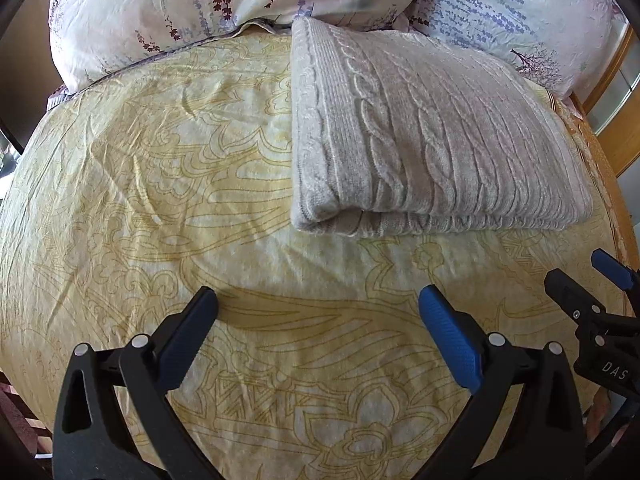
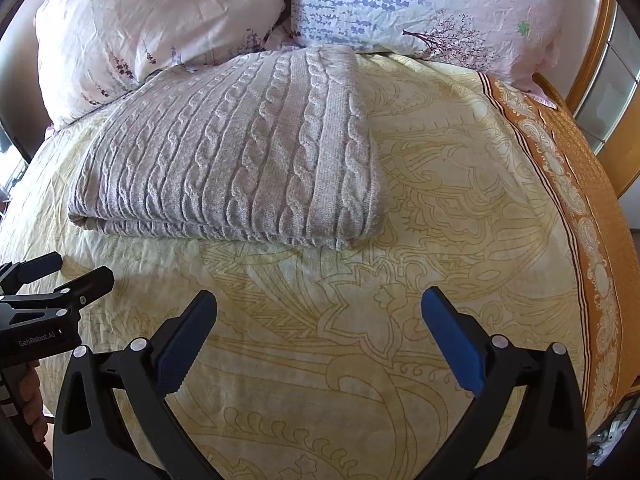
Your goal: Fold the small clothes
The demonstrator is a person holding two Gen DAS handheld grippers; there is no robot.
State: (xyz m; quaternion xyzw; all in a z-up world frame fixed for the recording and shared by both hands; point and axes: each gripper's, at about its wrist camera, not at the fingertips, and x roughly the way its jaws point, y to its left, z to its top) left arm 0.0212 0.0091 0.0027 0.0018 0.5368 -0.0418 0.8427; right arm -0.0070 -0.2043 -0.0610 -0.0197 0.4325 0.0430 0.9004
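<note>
Pale grey cable-knit wool, folded into a thick rectangle, makes up the knitted garment [image 1: 420,136] [image 2: 240,156] that lies on the yellow bedspread with its ochre ornamental line pattern [image 1: 160,184] [image 2: 440,208]. The knit sits toward the head end of the bed, its far edge touching the two crinkled pink-and-white pillows printed with lavender sprigs [image 1: 208,8] [image 2: 400,0]. Its folded edge faces the cameras, and layers show stacked along that edge. In the right wrist view an orange patterned border band [image 2: 576,184] runs along the right edge of the bedspread, well apart from the knit.

The left gripper [image 1: 318,336], black with blue pads on its fingers [image 1: 450,340], hovers over bare bedspread nearer the foot edge, fingers spread wide with nothing between them; the knit lies ahead of it and somewhat to the right, not touching. The right gripper [image 2: 320,336] is likewise spread wide and empty over bare bedspread, with the knit ahead and to its left. Each gripper shows at the edge of the other's view, the right one [image 1: 592,300] at the right side and the left one [image 2: 52,280] at the left side; both look parted there as well. A bit of the person's hand [image 2: 30,396] shows beneath the left gripper's body.
</note>
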